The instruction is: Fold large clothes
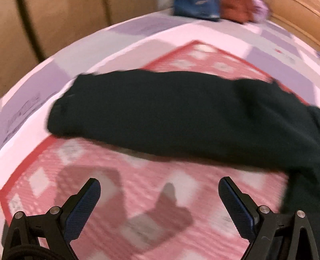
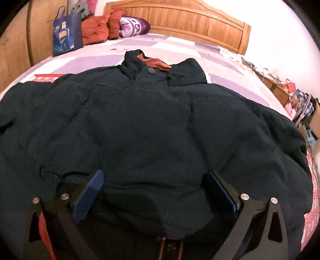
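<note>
A large dark navy jacket [image 2: 152, 124] lies spread front up on the bed, its collar [image 2: 160, 66] with an orange lining pointing to the headboard. My right gripper [image 2: 154, 180] is open, its blue-padded fingers resting over the jacket's lower front near the hem. In the blurred left wrist view one dark sleeve [image 1: 160, 112] stretches across a pink patterned mat [image 1: 140, 190]. My left gripper [image 1: 159, 188] hangs open above the mat, short of the sleeve, with nothing between its fingers.
A wooden headboard [image 2: 190, 18] stands at the far end. A blue bag [image 2: 67, 34], an orange garment [image 2: 96, 30] and a purple pillow [image 2: 134, 26] sit near it. The bedsheet [image 2: 96, 60] is lilac and white. Clutter [image 2: 300, 104] lies off the bed's right side.
</note>
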Motion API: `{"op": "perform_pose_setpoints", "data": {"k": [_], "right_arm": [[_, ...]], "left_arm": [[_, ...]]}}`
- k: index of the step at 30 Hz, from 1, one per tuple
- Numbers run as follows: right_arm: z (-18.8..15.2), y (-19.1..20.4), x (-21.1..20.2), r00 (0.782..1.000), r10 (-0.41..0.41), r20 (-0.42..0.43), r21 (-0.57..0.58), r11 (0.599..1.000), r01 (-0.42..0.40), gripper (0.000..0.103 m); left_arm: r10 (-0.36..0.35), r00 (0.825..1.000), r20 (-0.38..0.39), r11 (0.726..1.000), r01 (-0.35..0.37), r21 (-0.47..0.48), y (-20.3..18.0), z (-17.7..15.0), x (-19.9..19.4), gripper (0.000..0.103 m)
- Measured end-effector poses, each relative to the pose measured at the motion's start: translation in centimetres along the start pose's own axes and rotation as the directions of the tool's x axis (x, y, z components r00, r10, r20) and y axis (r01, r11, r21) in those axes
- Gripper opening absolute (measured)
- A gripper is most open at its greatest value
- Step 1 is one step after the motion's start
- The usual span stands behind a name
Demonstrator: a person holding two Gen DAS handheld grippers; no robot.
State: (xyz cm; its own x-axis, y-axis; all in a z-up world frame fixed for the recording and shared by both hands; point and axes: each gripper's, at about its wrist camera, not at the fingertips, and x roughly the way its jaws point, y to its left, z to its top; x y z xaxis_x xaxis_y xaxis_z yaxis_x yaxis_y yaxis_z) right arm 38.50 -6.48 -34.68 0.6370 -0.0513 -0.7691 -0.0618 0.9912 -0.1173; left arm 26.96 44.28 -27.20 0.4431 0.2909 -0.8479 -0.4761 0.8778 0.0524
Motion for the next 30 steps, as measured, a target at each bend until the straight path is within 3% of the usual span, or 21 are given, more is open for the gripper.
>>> {"op": "perform_pose_setpoints", "data": {"k": [3, 9, 18, 21, 22, 23, 25, 30], "right_arm": [[-0.1, 0.1, -0.4, 1.000, -0.009, 0.004, -0.005, 1.000, 0.009, 0.103], [-0.3, 0.3, -0.5, 1.000, -0.025, 0.009, -0.010, 1.000, 0.025, 0.103], [-0.3, 0.3, -0.5, 1.000, -0.024, 0.010, -0.009, 1.000, 0.024, 0.103], [-0.3, 0.3, -0.4, 1.000, -0.021, 0.010, -0.008, 1.000, 0.021, 0.103], [-0.3, 0.3, -0.4, 1.000, -0.021, 0.009, -0.006, 1.000, 0.021, 0.103], [-0.3, 0.4, -0.4, 1.000, -0.020, 0.010, -0.006, 1.000, 0.020, 0.103], [-0.3, 0.3, -0.3, 1.000, -0.018, 0.010, -0.004, 1.000, 0.018, 0.103], [-0.2, 0.4, -0.1, 1.000, -0.011, 0.010, 0.004, 1.000, 0.011, 0.103]], "left_arm": [[0.002, 0.999, -0.043, 0.995, -0.006, -0.100, 4.3, 1.2, 2.4, 0.098], [-0.058, 0.994, -0.094, 0.980, 0.039, -0.194, 7.2, 2.1, 6.0, 0.098], [-0.101, 0.989, -0.104, 0.991, 0.091, -0.098, 3.6, 4.8, 9.5, 0.097], [-0.117, 0.989, -0.090, 0.984, 0.103, -0.146, 3.7, 6.2, 10.3, 0.083], [-0.127, 0.989, -0.080, 0.980, 0.113, -0.163, 3.8, 6.5, 10.4, 0.062], [-0.138, 0.988, -0.067, 0.975, 0.124, -0.183, 4.1, 7.1, 10.5, 0.034], [-0.177, 0.984, -0.037, 0.966, 0.166, -0.199, 4.4, 8.1, 10.5, 0.017], [-0.125, 0.990, 0.068, 0.990, 0.129, -0.055, 2.0, 9.0, 7.5, 0.008]]}}
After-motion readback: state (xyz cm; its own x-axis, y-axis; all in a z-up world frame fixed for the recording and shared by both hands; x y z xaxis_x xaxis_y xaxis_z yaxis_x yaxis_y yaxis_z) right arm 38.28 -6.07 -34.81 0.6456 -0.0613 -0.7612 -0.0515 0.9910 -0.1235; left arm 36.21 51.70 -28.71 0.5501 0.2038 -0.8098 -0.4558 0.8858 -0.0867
